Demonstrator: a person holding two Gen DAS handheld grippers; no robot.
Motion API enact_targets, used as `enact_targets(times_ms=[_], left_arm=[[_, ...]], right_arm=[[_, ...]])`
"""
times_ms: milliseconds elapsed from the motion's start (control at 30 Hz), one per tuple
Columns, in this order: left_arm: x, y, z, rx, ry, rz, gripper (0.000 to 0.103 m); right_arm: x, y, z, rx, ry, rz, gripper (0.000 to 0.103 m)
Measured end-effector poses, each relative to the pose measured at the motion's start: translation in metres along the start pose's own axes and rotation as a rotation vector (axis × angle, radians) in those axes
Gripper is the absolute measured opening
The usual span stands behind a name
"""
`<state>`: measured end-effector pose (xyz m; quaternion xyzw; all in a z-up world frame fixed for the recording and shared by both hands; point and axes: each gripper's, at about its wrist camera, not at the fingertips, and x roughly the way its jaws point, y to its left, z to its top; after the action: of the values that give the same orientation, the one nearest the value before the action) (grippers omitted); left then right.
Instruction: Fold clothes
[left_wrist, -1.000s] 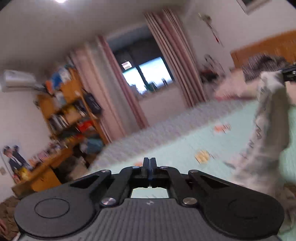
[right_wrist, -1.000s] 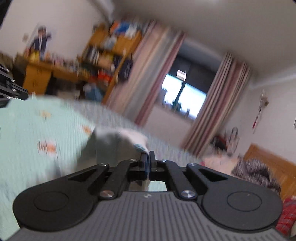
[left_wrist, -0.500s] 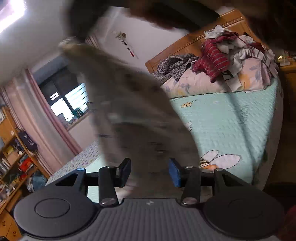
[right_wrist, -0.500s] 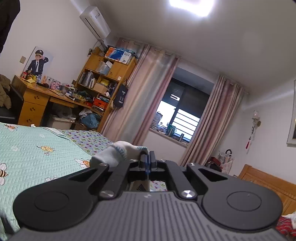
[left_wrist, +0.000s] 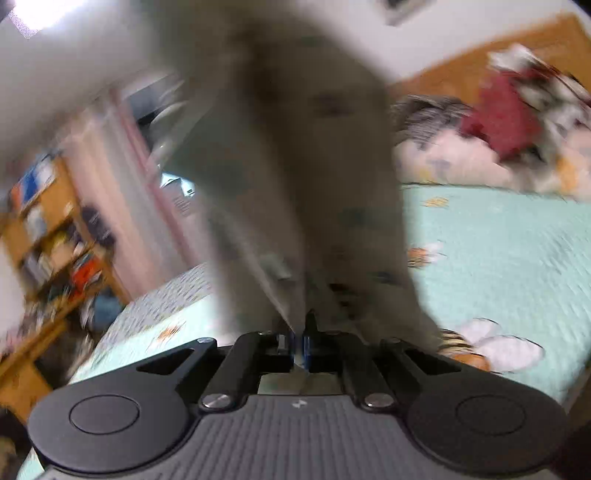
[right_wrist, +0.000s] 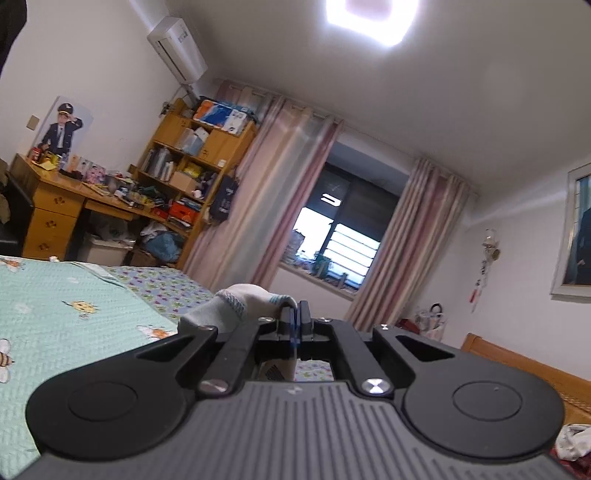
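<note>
**Second grip taken on the hanging garment**

Where half a second ago the left gripper (left_wrist: 299, 341) stood with its jaws spread on either side of a dangling grey cloth, those jaws have just been closing and are now seen pressed together on the lower edge of that cloth. The grey garment (left_wrist: 295, 166) rises from the pinch and fills the middle of the left wrist view, blurred by motion, so its kind cannot be told. Beyond it the mint-green bed (left_wrist: 498, 251) with its bee print is seen, and a heap of unfolded clothes (left_wrist: 509, 114) lies near the wooden headboard.

In the right wrist view the right gripper (right_wrist: 295, 325) is found as it was a second ago: jaws pressed together, a pale ribbed hem of the same garment pinched between them and bunched to their left. It is pointed level toward the curtained window (right_wrist: 332, 236), above the bed.

The garment is thus judged to be held in the air at two points, top and bottom, clear of the bed. The step in hand appears to be spreading or halving it before it is laid down; no fold is made yet.
</note>
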<state>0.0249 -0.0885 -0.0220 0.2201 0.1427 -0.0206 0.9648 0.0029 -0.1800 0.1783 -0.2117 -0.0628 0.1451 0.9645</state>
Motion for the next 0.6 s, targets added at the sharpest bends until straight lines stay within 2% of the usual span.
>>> enact_targets(times_ms=[67, 200, 300, 367, 433, 500, 600], left_arm=[[-0.014, 0.043, 0.007, -0.072, -0.028, 0.036, 0.004], [-0.057, 0.134, 0.044, -0.122, -0.144, 0.094, 0.004], [-0.067, 0.172, 0.08, -0.072, -0.192, 0.173, 0.004], [-0.063, 0.184, 0.099, -0.037, -0.205, 0.199, 0.005], [-0.046, 0.189, 0.111, -0.012, -0.167, 0.199, 0.005], [-0.012, 0.188, 0.113, 0.009, -0.102, 0.17, 0.008], [0.062, 0.193, 0.088, 0.041, 0.057, 0.185, 0.013]], right_arm=[[-0.005, -0.007, -0.005, -0.013, -0.01, -0.046, 0.002], [-0.011, -0.027, -0.009, 0.009, -0.037, -0.092, 0.001], [-0.003, -0.042, -0.007, 0.089, -0.049, -0.047, 0.001], [0.011, -0.045, -0.008, 0.097, -0.044, -0.029, 0.001], [0.031, -0.047, -0.012, 0.11, -0.008, 0.0, 0.001], [0.064, -0.048, -0.025, 0.146, 0.063, 0.048, 0.002], [0.137, -0.032, -0.069, 0.152, 0.196, 0.089, 0.003]])
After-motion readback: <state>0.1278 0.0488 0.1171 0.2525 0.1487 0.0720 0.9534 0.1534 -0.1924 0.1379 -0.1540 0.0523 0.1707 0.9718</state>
